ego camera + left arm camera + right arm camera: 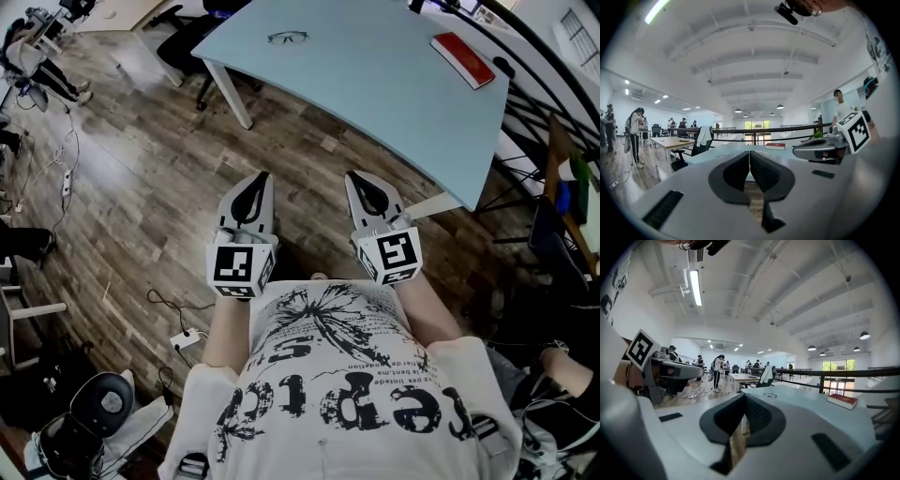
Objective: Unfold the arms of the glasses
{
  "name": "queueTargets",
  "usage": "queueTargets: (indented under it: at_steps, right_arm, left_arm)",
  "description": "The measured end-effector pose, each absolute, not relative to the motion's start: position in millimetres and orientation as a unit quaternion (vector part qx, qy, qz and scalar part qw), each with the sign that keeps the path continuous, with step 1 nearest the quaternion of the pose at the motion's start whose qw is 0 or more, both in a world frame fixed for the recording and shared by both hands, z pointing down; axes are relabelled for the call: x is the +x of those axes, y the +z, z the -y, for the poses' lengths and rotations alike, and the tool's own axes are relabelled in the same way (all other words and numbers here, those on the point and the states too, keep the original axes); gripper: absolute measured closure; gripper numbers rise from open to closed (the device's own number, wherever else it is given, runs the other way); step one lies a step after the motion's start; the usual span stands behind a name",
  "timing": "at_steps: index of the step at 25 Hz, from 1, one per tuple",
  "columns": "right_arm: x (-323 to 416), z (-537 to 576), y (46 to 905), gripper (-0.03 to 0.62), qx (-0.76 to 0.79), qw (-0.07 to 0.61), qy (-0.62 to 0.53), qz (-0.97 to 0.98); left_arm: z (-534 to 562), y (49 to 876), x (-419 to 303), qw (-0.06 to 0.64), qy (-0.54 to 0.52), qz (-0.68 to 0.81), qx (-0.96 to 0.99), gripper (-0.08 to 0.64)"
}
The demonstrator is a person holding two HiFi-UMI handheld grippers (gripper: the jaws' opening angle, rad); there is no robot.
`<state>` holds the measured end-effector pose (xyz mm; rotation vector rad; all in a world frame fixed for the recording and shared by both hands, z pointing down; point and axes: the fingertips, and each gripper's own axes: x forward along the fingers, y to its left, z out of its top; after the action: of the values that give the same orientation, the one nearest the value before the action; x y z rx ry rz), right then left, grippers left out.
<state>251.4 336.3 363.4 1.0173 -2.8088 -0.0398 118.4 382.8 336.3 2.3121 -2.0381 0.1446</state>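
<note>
A pair of dark-framed glasses (288,37) lies on the far part of the pale blue table (375,103); the right gripper view shows the glasses (769,395) small and distant. My left gripper (257,180) and right gripper (359,178) hang side by side over the wooden floor, short of the table's near edge. Both are held close to the person's chest. Each has its jaws pressed together with nothing between them. In the left gripper view the left gripper (749,153) points at the table, with the right gripper's marker cube (854,132) at the right.
A red book (462,59) lies on the table's right side. Office chairs (184,36) stand behind the table's far left corner. A power strip and cables (185,339) lie on the floor at the left. A black railing (548,112) runs along the right. People stand far off.
</note>
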Motion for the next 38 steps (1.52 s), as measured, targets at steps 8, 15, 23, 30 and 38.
queueTargets:
  at_steps: [8, 15, 23, 30, 38]
  right_arm:
    - [192.7, -258.8, 375.3, 0.583, 0.366, 0.087, -0.005, 0.927]
    - [112.4, -160.0, 376.8, 0.583, 0.410, 0.099, 0.008, 0.907]
    - [15.2, -44.1, 373.2, 0.583, 0.477, 0.102, 0.033, 0.872]
    - [-24.9, 20.9, 370.2, 0.583, 0.522, 0.109, 0.041, 0.845]
    - [-24.1, 85.7, 385.5, 0.582, 0.542, 0.132, 0.048, 0.829]
  left_arm:
    - [-299.5, 352.2, 50.6, 0.036, 0.051, 0.643, 0.764, 0.540]
    - [-189.2, 351.9, -35.1, 0.048, 0.051, 0.608, 0.791, 0.540]
    - [-56.5, 349.6, -139.4, 0.058, 0.062, 0.554, 0.828, 0.540]
    - [18.1, 351.3, -181.4, 0.060, 0.069, 0.509, 0.856, 0.540]
    - [86.3, 384.5, -182.8, 0.084, 0.101, 0.478, 0.869, 0.540]
